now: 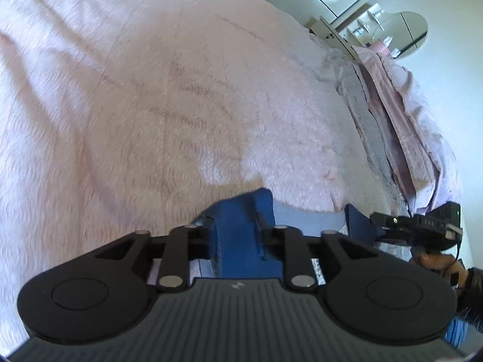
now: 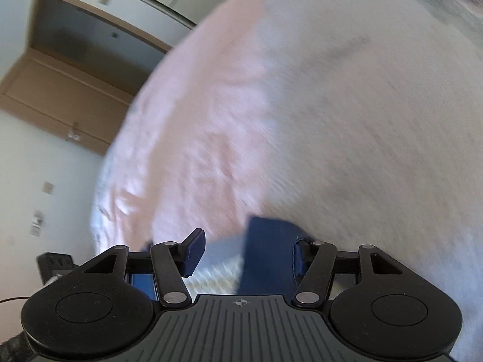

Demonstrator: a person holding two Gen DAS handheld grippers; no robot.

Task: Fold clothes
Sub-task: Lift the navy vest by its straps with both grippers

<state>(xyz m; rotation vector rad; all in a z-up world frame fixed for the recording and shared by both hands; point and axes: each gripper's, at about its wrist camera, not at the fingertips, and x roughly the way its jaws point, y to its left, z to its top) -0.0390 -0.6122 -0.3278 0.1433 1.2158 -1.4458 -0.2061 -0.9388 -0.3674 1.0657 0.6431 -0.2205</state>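
A dark blue garment [image 1: 241, 211] lies bunched on the pink fluffy bedspread [image 1: 151, 105], with a lighter blue part [image 1: 305, 218] beside it. My left gripper [image 1: 234, 235] is shut on a thick fold of it, and the cloth fills the gap between the jaws. In the right wrist view, which is blurred, my right gripper [image 2: 247, 253] stands open. A fold of the blue garment [image 2: 268, 256] rises against its right finger [image 2: 302, 258], while the left finger [image 2: 194, 249] is apart from it. The right gripper [image 1: 389, 221], held by a hand [image 1: 437, 265], also shows at the left view's right edge.
Folded grey and pink blankets [image 1: 389, 126] are stacked along the bed's far right side. Behind them are a round mirror [image 1: 404, 30] and white cupboards. In the right wrist view the bed's edge [image 2: 102, 199] drops off at the left, beside a brown door [image 2: 60, 90].
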